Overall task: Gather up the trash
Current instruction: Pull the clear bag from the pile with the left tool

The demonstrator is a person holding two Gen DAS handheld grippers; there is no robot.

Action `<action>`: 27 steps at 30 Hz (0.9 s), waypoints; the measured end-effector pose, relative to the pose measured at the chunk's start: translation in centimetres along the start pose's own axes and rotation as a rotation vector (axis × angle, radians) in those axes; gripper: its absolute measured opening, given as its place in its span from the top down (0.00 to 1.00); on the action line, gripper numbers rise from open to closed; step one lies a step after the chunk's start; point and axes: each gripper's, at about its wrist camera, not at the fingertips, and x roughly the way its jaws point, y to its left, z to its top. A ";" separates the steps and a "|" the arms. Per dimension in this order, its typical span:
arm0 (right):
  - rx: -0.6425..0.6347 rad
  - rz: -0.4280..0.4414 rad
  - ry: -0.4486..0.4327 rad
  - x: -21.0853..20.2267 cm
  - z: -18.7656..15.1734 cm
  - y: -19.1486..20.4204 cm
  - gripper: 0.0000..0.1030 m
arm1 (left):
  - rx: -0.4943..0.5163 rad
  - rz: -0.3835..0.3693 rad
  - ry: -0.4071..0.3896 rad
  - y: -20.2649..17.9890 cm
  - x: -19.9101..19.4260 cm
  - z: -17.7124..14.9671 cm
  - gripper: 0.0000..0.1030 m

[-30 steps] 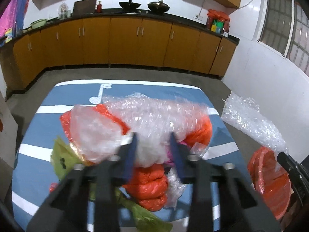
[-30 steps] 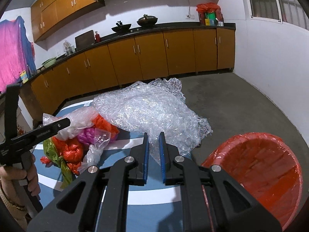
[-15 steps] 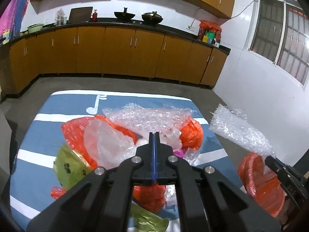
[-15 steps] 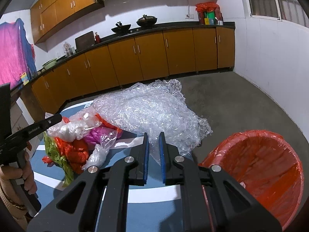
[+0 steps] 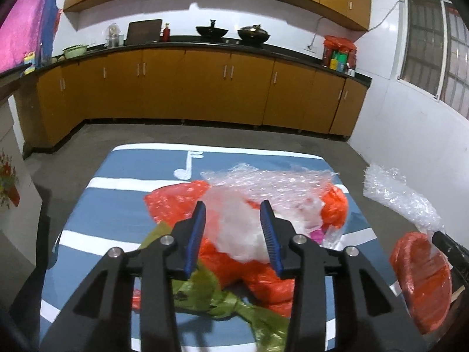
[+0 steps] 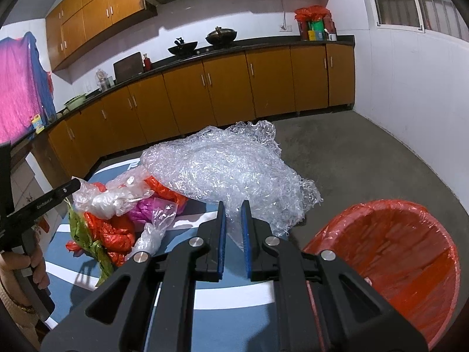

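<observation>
A red-lined bin (image 6: 392, 267) stood on the floor just off the right edge of the blue-and-white striped mat (image 5: 117, 193); its ribbed interior showed no contents, though its bottom was partly hidden. The trash lay heaped toward the right half of the mat: crumpled orange-red plastic bags (image 5: 263, 275), a wrinkled olive-green bag (image 5: 205, 290) trailing toward the near edge, a magenta scrap (image 6: 152, 208), a clear film bag (image 5: 240, 228) holding something white, and a flat sheet of bubble wrap (image 5: 272, 179) lying with its long axis across the mat, parallel to the far edge. The left gripper (image 5: 236, 234) stood with jaws wide apart on either side of the clear film bag, above the pile; contact could not be determined. The right gripper (image 6: 233, 237) had its jaws narrowly parted and pinched a large, crinkled mass of bubble wrap (image 6: 231, 173), which bulged away from the fingertips beside the right edge of the mat, adjacent to the bin.
</observation>
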 end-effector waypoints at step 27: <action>-0.026 0.023 -0.013 -1.4 0.3 1.0 0.90 | -0.005 -0.108 0.004 0.9 -1.7 -0.3 0.96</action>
